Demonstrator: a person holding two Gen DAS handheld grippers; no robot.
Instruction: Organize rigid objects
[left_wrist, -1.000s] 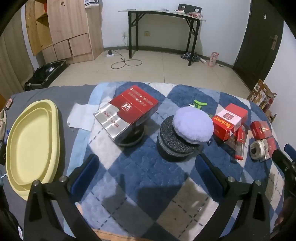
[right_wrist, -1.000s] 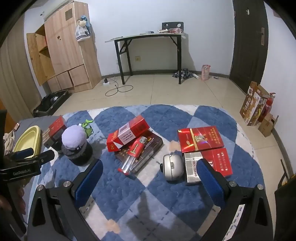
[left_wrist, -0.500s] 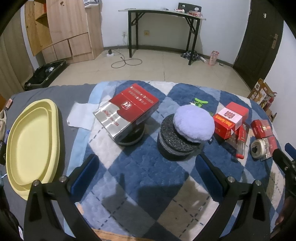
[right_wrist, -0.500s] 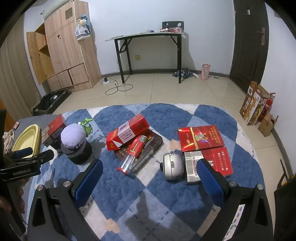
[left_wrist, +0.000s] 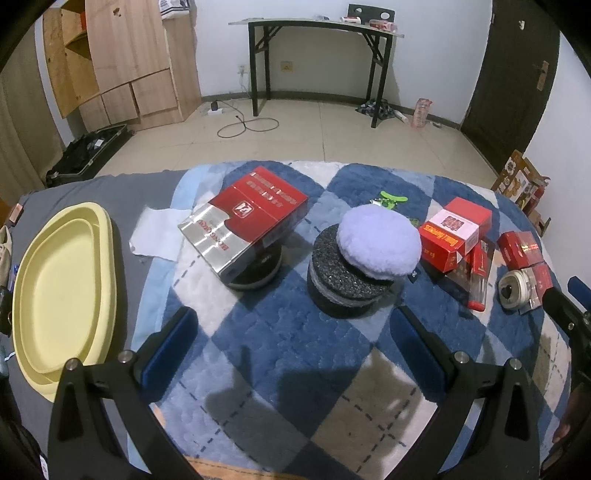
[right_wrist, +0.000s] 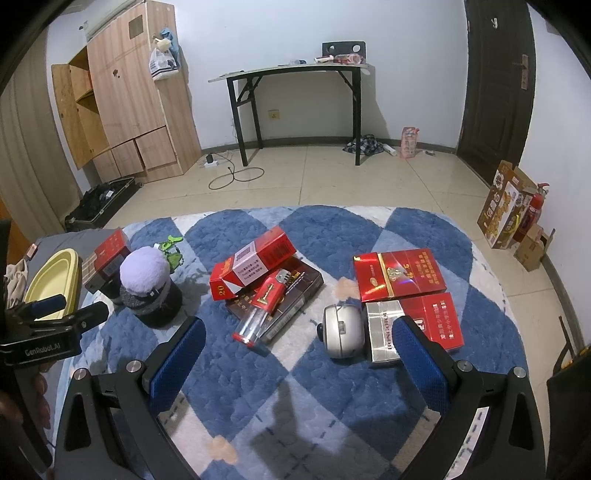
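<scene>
With its blue textured pads spread wide and nothing between them, the left claw (left_wrist: 291, 339) hangs over the near edge of a plush, quilted blue, white and tan diamond-patterned blanket (left_wrist: 280, 373). The right claw (right_wrist: 299, 354) is likewise agape and empty above the same blanket (right_wrist: 295, 398); the left tool's black arm, seen from the right wrist, reads "GenRobot.AI".

Just beyond the left claw stands a squat black speckled foam cylinder (left_wrist: 343, 284) capped by a fluffy lilac puff (left_wrist: 378, 242) that leans toward the right edge. Beside it, a glossy red-and-silver cigarette carton (left_wrist: 245, 223) rests tilted on a round black disc (left_wrist: 258, 275), its long axis running diagonally from the near left to the far right. A smooth pale yellow oval plastic tray (left_wrist: 62, 288) lies at the left edge on grey fabric, next to a white paper sheet (left_wrist: 159, 232).

Ahead of the right claw, a rounded silver metal gadget (right_wrist: 341, 330) touches a flat red-and-silver carton (right_wrist: 413, 330). Left of it, a red box marked "20" (right_wrist: 253, 267) lies across a dark brown carton (right_wrist: 284, 304), with a clear-and-red lighter (right_wrist: 260, 312) on top pointing toward the near edge.
</scene>
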